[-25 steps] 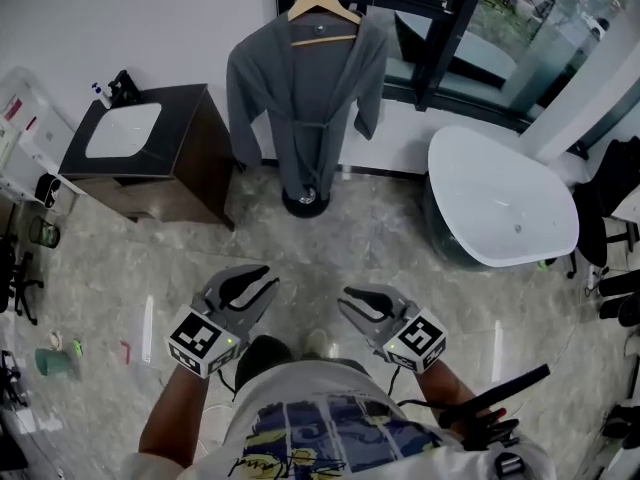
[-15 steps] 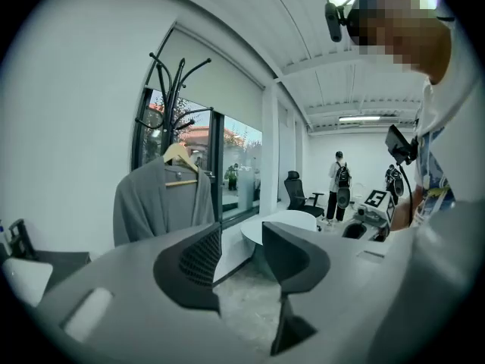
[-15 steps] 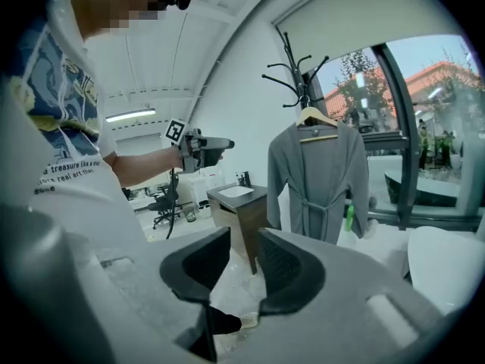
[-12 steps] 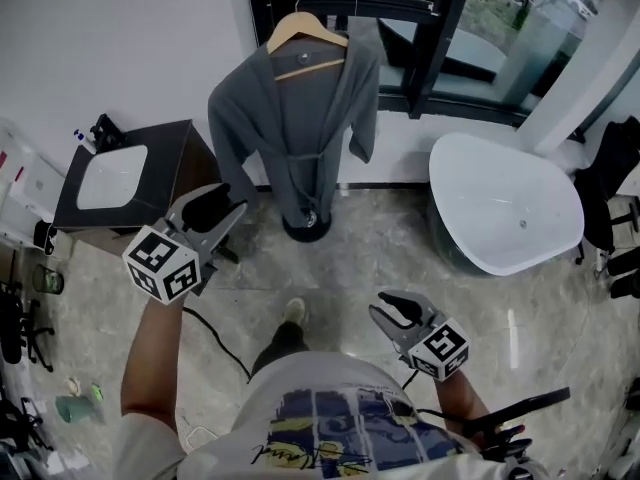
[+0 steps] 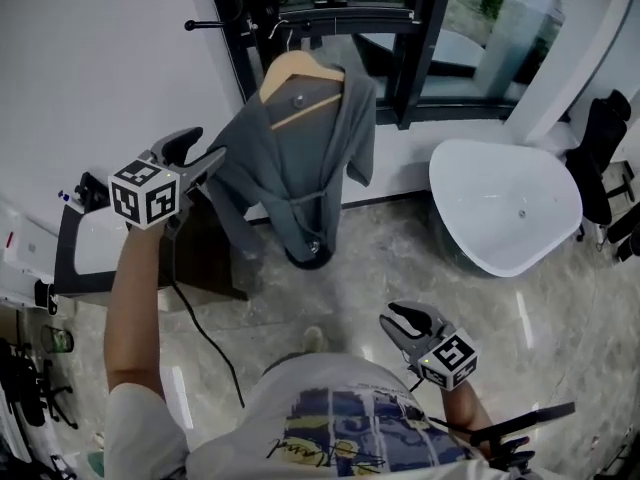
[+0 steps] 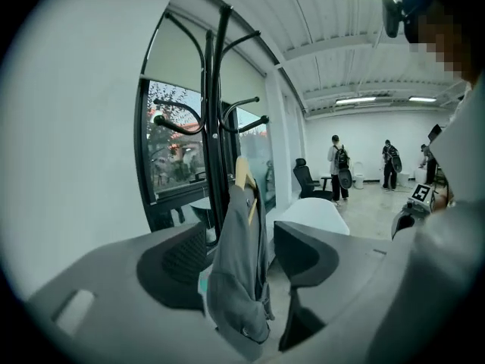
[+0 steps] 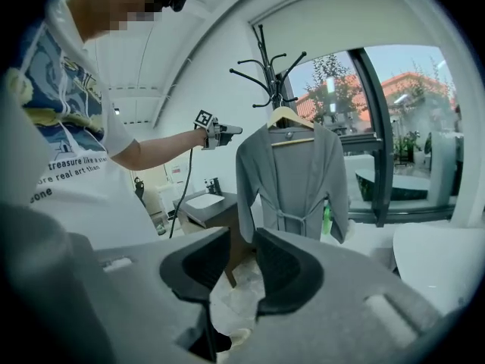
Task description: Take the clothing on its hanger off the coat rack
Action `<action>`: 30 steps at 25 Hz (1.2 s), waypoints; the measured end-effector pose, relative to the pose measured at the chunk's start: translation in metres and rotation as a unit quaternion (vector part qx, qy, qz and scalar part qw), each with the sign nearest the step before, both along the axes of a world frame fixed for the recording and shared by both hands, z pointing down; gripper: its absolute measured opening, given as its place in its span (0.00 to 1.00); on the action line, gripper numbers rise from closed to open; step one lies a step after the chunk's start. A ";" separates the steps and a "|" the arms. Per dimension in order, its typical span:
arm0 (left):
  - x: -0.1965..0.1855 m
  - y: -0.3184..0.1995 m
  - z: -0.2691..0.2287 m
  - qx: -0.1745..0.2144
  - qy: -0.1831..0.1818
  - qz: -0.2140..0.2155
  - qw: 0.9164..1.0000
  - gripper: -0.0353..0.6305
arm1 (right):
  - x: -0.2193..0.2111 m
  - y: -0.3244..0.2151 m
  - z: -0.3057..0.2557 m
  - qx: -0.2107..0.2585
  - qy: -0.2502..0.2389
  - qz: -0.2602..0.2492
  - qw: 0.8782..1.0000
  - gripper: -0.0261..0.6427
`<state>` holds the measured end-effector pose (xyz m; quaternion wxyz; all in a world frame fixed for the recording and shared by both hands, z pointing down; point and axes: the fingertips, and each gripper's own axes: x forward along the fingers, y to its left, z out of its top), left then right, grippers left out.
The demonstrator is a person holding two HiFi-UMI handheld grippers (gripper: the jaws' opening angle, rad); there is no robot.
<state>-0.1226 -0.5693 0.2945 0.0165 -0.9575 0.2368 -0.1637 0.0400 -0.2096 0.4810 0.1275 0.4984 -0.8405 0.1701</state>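
A grey robe (image 5: 305, 143) hangs on a wooden hanger (image 5: 293, 71) from the black coat rack (image 5: 232, 28) by the window. My left gripper (image 5: 197, 150) is raised at arm's length, just left of the robe's shoulder and apart from it. Its jaws are opening with nothing pressed between them. In the left gripper view the robe (image 6: 239, 271) and hanger (image 6: 244, 177) show edge-on beyond the left gripper (image 6: 242, 252). My right gripper (image 5: 403, 316) hangs low by my body, open and empty. The right gripper view shows the robe (image 7: 292, 173) front-on beyond the right gripper (image 7: 241, 260).
A dark cabinet with a white sink (image 5: 95, 258) stands left of the rack, below my left arm. A white bathtub (image 5: 505, 203) sits at the right. A cable (image 5: 200, 318) trails from the left gripper. Black chairs (image 5: 600, 158) stand at the far right.
My left gripper has risen from waist height up to the robe's left shoulder, and its jaws have spread. The right gripper stayed low. I have stepped closer to the rack.
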 end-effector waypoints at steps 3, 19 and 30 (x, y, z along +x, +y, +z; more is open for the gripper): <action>0.018 -0.025 0.011 -0.017 -0.021 0.030 0.999 0.53 | 0.000 -0.010 0.004 -0.003 -0.005 0.030 1.000 0.20; 0.081 -0.043 0.069 -0.094 -0.108 0.172 0.975 0.25 | -0.014 -0.025 0.016 -0.021 -0.014 0.103 0.994 0.20; 0.079 -0.039 0.061 -0.110 -0.082 0.145 0.980 0.06 | -0.014 -0.015 0.017 -0.027 -0.010 0.106 0.994 0.19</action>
